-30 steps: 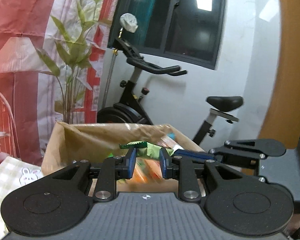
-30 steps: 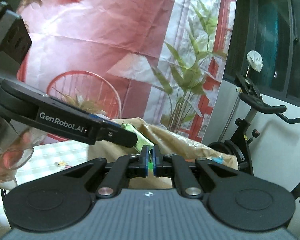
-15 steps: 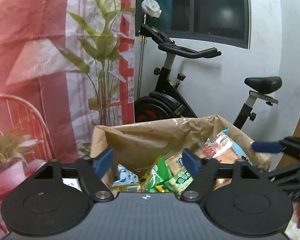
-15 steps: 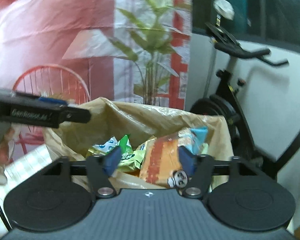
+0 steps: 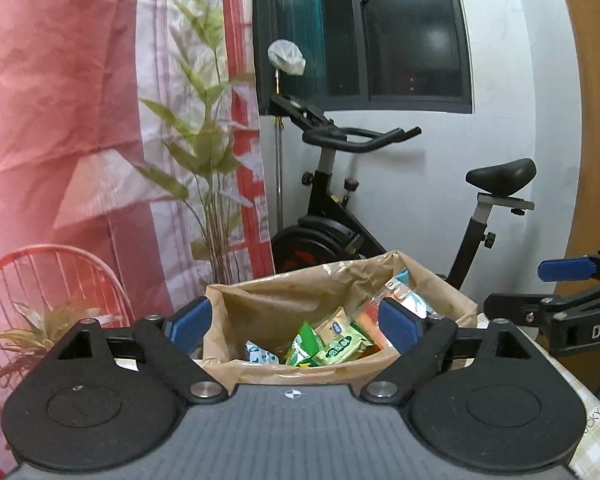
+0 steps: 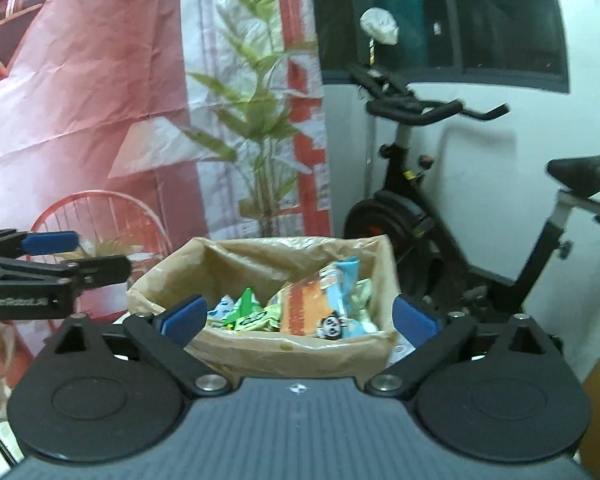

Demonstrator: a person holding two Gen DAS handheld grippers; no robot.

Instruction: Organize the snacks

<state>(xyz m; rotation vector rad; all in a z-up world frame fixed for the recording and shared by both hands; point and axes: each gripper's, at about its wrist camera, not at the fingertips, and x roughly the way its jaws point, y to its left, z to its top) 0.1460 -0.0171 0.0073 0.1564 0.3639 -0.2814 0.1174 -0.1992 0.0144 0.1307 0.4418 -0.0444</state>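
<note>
Fingers [image 5: 190, 322] wider apart now, exercise bike [image 5: 340, 216] behind snack bag [image 5: 260, 304].

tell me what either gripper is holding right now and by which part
Nothing is held. The left gripper and right gripper are both wide open with empty gaps, in front of the bag of snacks.

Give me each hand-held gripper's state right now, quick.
Left hand-held gripper: open, holding nothing, above the paper bag of snacks.
Right hand-held gripper: open, holding nothing, above the same bag.
</note>
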